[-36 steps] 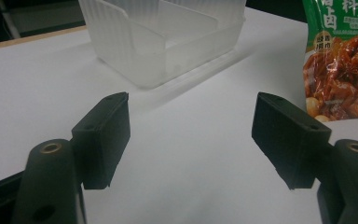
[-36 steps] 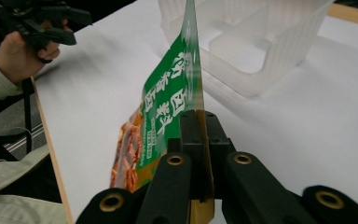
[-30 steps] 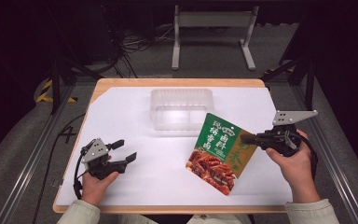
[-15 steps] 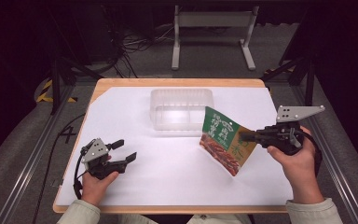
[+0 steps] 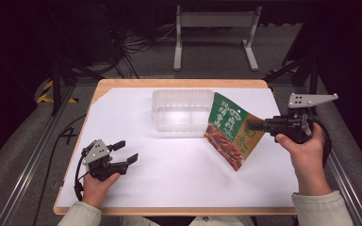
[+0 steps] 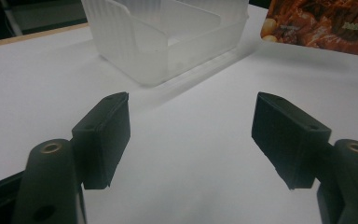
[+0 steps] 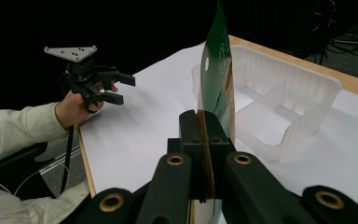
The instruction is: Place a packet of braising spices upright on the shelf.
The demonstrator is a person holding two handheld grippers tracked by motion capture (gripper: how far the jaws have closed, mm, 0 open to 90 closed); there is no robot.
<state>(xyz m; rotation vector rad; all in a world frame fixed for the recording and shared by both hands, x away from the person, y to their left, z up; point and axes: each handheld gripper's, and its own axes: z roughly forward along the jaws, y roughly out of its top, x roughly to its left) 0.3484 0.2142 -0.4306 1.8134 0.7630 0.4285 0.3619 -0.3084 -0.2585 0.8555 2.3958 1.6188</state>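
Observation:
A green and orange snack packet point(image 5: 231, 129) hangs tilted above the white table, its lower corner near the surface. My right gripper point(image 5: 253, 125) is shut on the packet's right edge; in the right gripper view the packet point(image 7: 218, 81) stands edge-on between the closed jaws. A clear plastic tray point(image 5: 183, 110) with a divider sits at the middle back, just left of the packet. My left gripper point(image 5: 125, 153) rests low at the front left, open, with nothing between its fingers point(image 6: 105, 135). The tray point(image 6: 168, 37) and the packet's bottom point(image 6: 324, 25) lie ahead of it.
The white sheet point(image 5: 169, 174) covers a wooden table whose edge point(image 5: 179, 83) shows at the back. A metal stand point(image 5: 214, 28) and cables sit on the floor beyond. A dark rail point(image 5: 28, 160) runs along the left side.
My right gripper has lifted the packet off the table and turned it from lying flat to standing tilted, moving it closer to the tray. The left gripper has stayed put.

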